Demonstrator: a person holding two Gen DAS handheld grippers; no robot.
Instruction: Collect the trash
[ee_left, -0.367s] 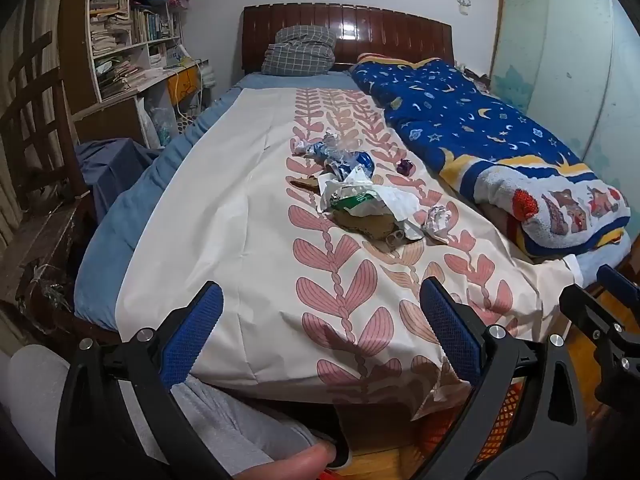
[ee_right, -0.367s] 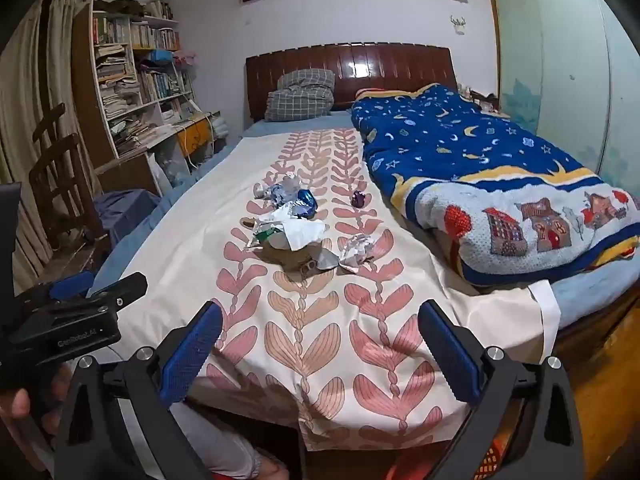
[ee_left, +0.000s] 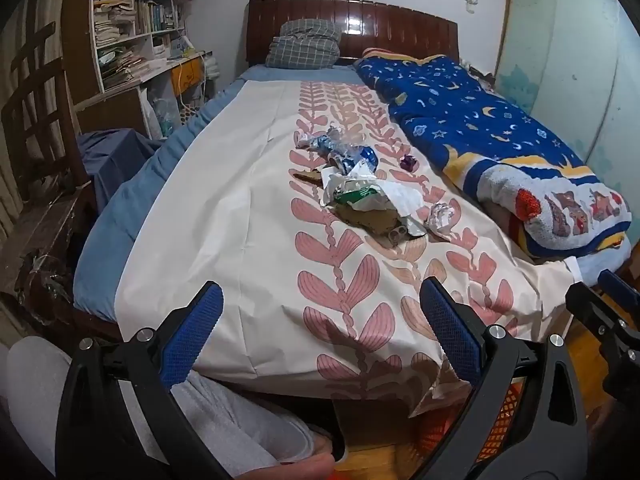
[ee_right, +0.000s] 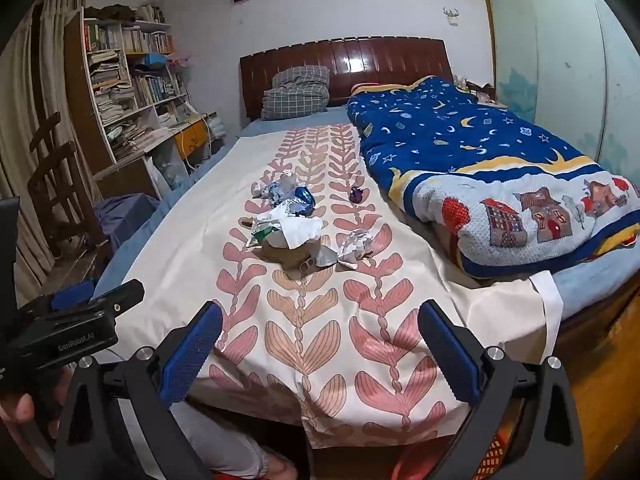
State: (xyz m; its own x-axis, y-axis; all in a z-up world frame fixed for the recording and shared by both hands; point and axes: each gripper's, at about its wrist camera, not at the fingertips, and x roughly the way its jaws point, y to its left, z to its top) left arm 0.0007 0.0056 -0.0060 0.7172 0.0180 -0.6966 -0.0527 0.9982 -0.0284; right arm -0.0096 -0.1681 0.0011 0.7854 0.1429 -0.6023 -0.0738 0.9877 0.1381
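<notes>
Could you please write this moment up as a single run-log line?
phase: approach | left tongs: open, empty | right tongs: open, empty | trash pile: mid-bed, untouched | orange basket: below bed's foot edge

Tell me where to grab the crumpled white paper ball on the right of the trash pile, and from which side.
Grip the crumpled white paper ball across its middle, coming down from above on the foot-of-bed side. It lies alone on the sheet, slightly apart from the trash pile, and its lumpy body should compress between open fingers.

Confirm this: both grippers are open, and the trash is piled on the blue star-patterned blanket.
Wrong about the blanket. The trash pile lies on the cream leaf-print sheet, beside the blue blanket, as the right wrist view shows. Both grippers, left and right, are open.
</notes>
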